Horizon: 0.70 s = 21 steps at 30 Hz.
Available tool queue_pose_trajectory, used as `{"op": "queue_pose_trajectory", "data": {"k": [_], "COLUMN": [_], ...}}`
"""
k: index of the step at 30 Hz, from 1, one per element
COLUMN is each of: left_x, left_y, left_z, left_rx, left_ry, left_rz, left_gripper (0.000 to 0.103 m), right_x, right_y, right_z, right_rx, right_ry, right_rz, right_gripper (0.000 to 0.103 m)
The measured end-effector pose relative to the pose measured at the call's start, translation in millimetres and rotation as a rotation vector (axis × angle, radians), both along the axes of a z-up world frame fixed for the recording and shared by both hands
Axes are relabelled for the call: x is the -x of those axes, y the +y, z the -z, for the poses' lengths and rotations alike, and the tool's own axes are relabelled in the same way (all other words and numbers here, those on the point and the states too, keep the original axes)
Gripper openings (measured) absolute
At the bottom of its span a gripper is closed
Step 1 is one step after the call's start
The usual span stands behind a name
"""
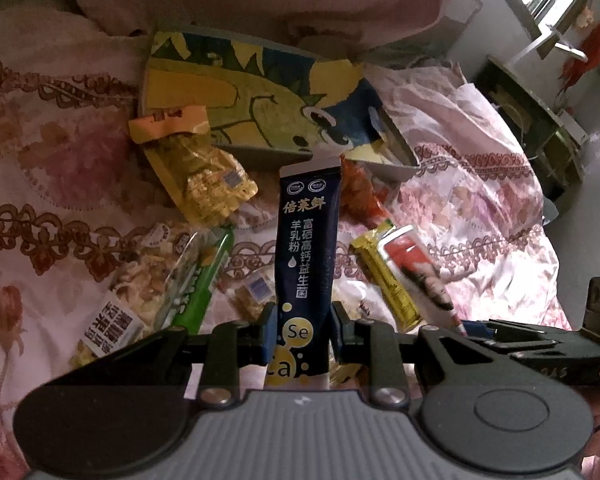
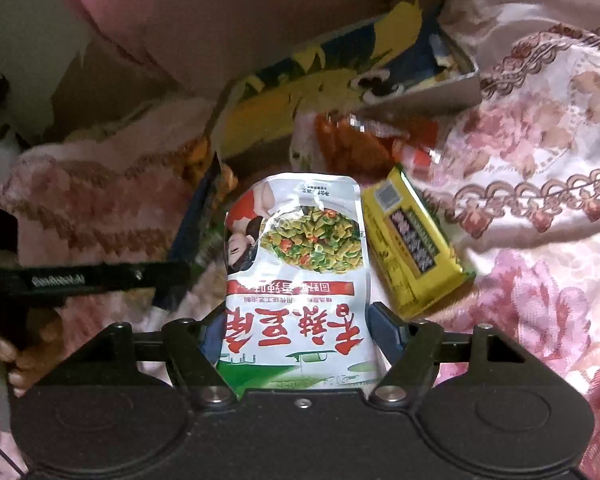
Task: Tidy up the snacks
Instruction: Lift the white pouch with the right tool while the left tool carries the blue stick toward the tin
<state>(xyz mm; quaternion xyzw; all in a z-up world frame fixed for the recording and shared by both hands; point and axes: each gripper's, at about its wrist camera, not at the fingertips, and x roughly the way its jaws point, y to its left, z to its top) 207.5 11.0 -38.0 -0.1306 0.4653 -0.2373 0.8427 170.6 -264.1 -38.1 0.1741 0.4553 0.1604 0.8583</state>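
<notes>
- The bed (image 1: 60, 152), under a pink flowered cover, carries everything; only the left view shows the room beyond it, with a low shelf (image 1: 532, 120) and a bright window.
- The box (image 1: 256, 92), with its yellow and blue cartoon lid, lies on the bed at the far side of the snacks; both views show it, the right one more blurred.
- The white pouch (image 2: 296, 280), printed with green noodles and red characters, is clamped at its lower part by the right claw (image 2: 300, 336), on the near side of the box. The left view shows this pouch only edge-on.
- The dark blue stick pack (image 1: 308, 256) stands upright, pinched near its lower end by the left claw (image 1: 302, 332), its top edge reaching up toward the box.
- A yellow packet (image 2: 412, 240) lies just beside the white pouch, nearer than the box.
- Only the left view shows a golden wrapped snack (image 1: 204, 176) touching the box front, and a clear bag of chips (image 1: 148, 276) nearer than that.
- A red-orange packet (image 2: 360, 136) rests against the box front.
</notes>
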Motion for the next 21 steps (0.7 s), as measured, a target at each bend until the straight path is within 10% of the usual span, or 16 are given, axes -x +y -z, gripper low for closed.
{"op": "queue_pose_trajectory", "data": {"k": [21], "left_x": [-77], "left_y": [1], "left_z": [-57], "left_rx": [0.052], "left_ry": [-0.221], "left_rz": [-0.148], "left_gripper": [0.029], "right_x": [-91], "right_y": [29], "right_z": [-48], "right_rx": [0.006], "right_ry": [-0.212], "right_rz": [0.058], "right_gripper": [0.074]}}
